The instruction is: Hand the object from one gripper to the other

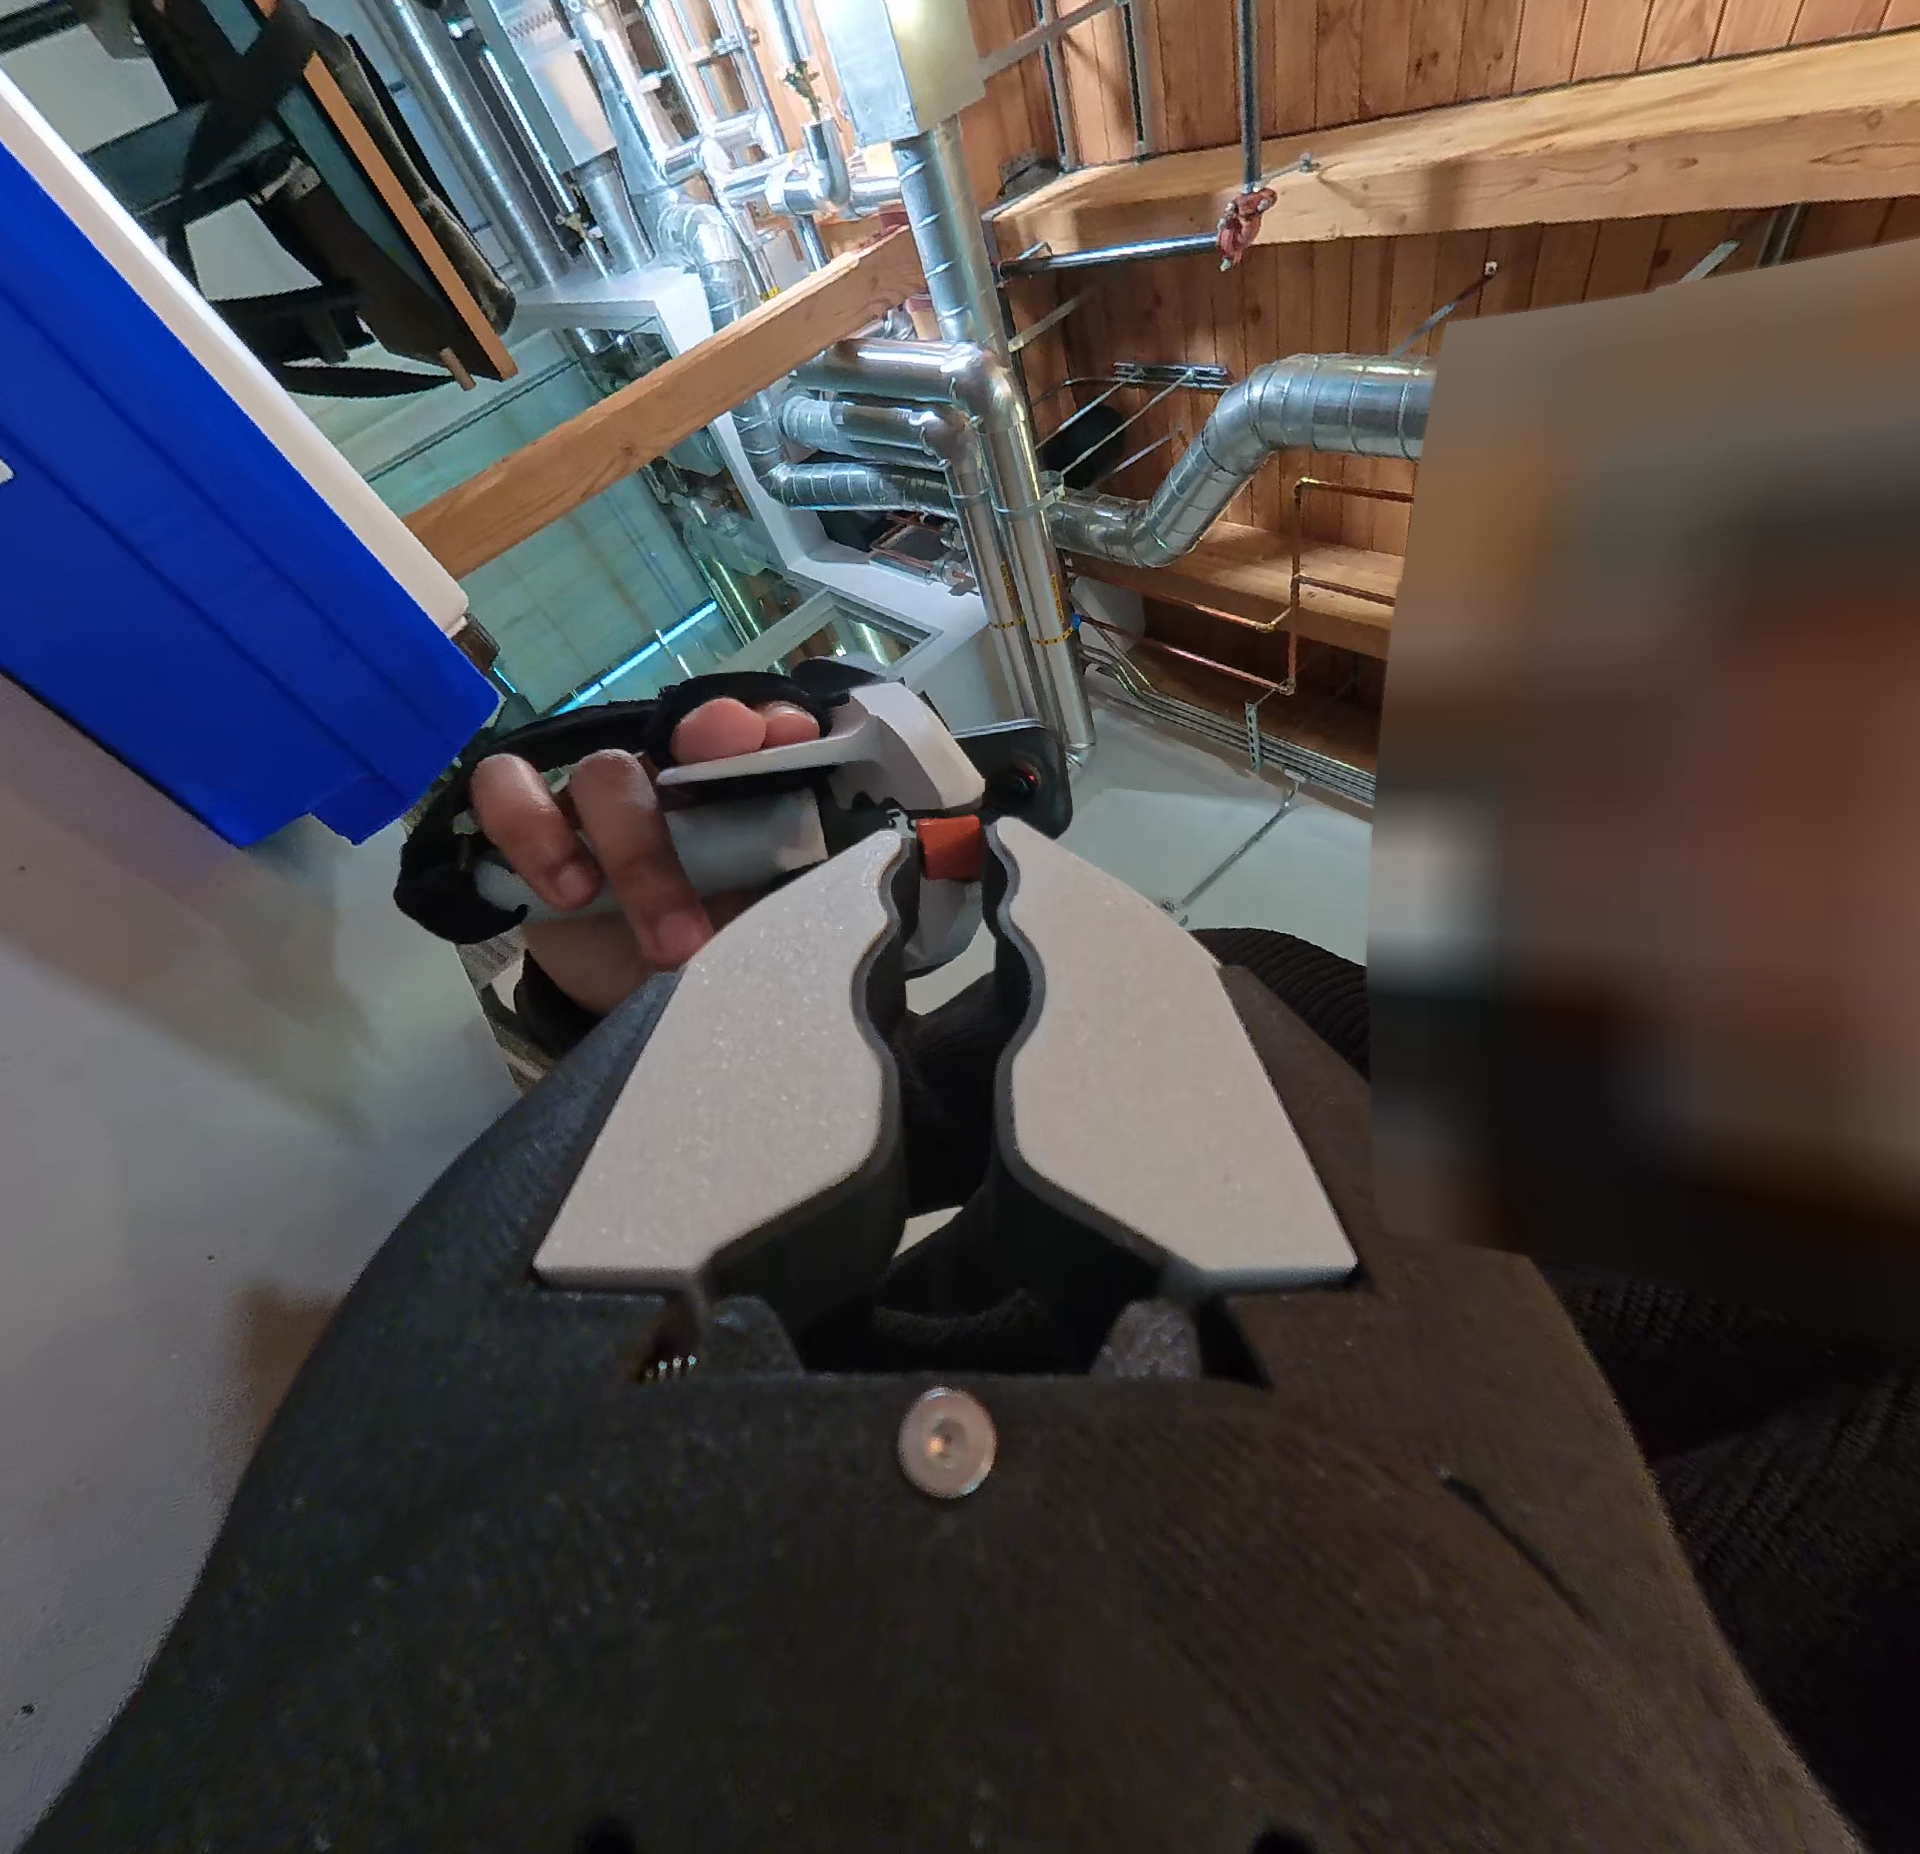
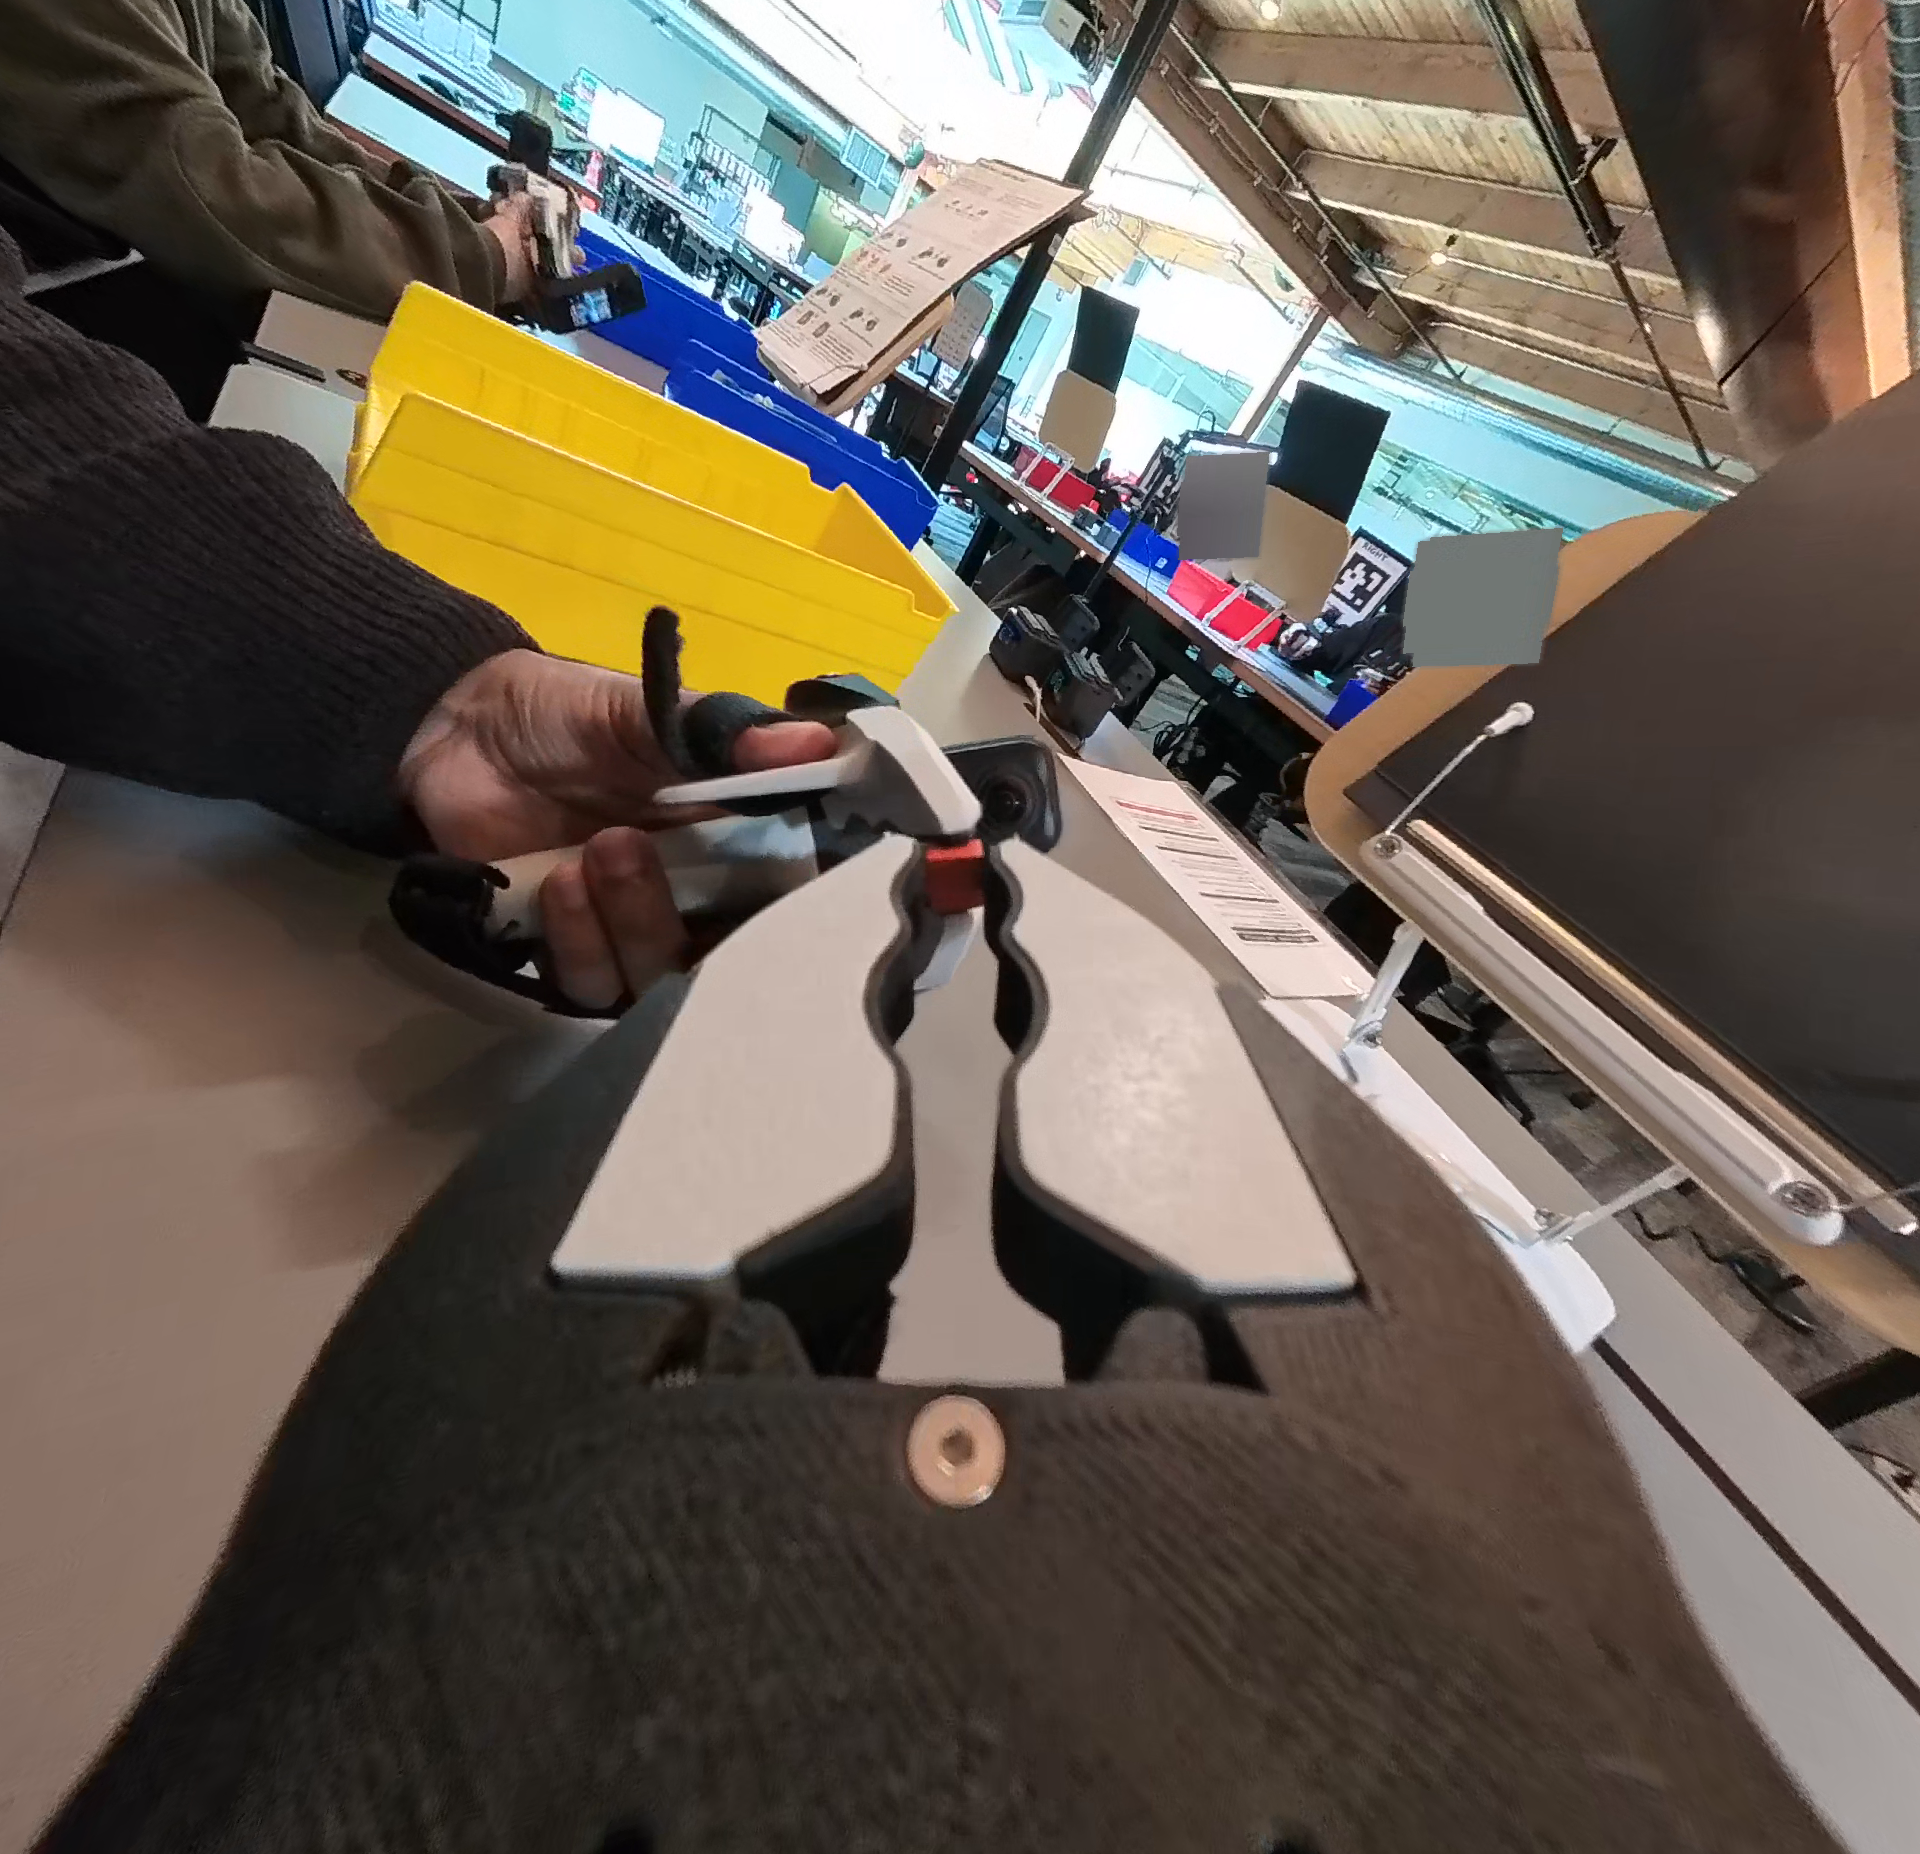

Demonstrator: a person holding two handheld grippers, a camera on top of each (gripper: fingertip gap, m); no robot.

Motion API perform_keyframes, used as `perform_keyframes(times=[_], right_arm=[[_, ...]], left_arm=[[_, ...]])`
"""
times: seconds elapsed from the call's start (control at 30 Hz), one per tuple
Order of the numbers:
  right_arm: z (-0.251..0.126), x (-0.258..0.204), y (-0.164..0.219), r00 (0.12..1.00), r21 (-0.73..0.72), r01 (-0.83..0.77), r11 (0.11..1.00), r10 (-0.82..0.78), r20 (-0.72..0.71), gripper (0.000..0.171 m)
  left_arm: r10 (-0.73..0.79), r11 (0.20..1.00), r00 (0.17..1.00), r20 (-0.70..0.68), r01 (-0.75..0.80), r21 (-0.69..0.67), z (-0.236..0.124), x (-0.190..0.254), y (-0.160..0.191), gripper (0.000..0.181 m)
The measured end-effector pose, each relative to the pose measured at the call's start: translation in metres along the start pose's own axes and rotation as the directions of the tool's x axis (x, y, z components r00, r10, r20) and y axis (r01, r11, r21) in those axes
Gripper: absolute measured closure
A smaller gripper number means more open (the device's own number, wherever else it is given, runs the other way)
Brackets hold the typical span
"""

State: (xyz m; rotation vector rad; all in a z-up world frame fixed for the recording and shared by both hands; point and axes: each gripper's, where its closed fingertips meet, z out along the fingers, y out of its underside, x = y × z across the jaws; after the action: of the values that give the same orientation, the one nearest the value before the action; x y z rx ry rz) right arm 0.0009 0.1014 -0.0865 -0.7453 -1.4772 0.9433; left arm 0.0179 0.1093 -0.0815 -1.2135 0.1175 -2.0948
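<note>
A small orange-red block (image 1: 951, 848) sits between the tips of my left gripper (image 1: 951, 854), whose jaws stand closed against its sides. The right wrist view shows the same block (image 2: 956, 874) between the tips of my right gripper (image 2: 954, 874), also closed on it. The two grippers face each other tip to tip, a little above the table. In each view the other gripper (image 1: 894, 765) (image 2: 894, 765) shows behind the block, held by a hand (image 1: 582, 848) (image 2: 540, 765), with one white finger (image 1: 940, 921) (image 2: 945, 947) under the block.
A grey table (image 2: 156, 1025) lies below. Yellow bins (image 2: 623, 516) and blue bins (image 2: 810, 443) stand at its far left; a blue bin (image 1: 187, 557) is close on the left. A paper sheet (image 2: 1205, 879) and a dark board on a stand (image 2: 1662, 817) are at the right. Another person's arm (image 2: 260, 142) works farther back. Both grippers' tips are close together, under 4 cm apart.
</note>
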Motion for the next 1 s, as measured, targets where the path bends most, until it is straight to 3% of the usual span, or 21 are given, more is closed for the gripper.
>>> perform_keyframes(times=[0.03, 0.43, 0.63, 0.83, 1.0], right_arm=[[0.0, 0.001, 0.001, 1.0, -0.007, 0.004, 1.0, -0.005, -0.008, 0.161], [-0.004, 0.012, 0.003, 0.996, 0.006, -0.082, 0.997, 0.083, -0.037, 0.161], [0.001, 0.01, 0.02, 0.998, -0.122, -0.003, 0.993, -0.005, -0.063, 0.161], [0.004, 0.011, 0.042, 0.976, -0.32, 0.155, 0.935, -0.196, -0.098, 0.161], [0.006, 0.009, 0.054, 0.949, -0.42, 0.245, 0.874, -0.305, -0.081, 0.161]], left_arm=[[0.003, 1.0, 1.0, 0.004, -0.003, 0.009, 0.0, -0.001, -0.001, 0.169], [0.034, 0.998, 0.998, 0.053, -0.037, 0.058, -0.005, -0.006, -0.009, 0.166], [0.132, 0.989, 0.974, 0.185, -0.141, 0.035, -0.011, -0.016, -0.013, 0.167], [0.313, 0.95, 0.855, 0.413, -0.29, -0.12, -0.019, -0.038, -0.009, 0.165], [0.358, 0.934, 0.804, 0.475, -0.318, -0.165, -0.023, -0.046, -0.01, 0.16]])
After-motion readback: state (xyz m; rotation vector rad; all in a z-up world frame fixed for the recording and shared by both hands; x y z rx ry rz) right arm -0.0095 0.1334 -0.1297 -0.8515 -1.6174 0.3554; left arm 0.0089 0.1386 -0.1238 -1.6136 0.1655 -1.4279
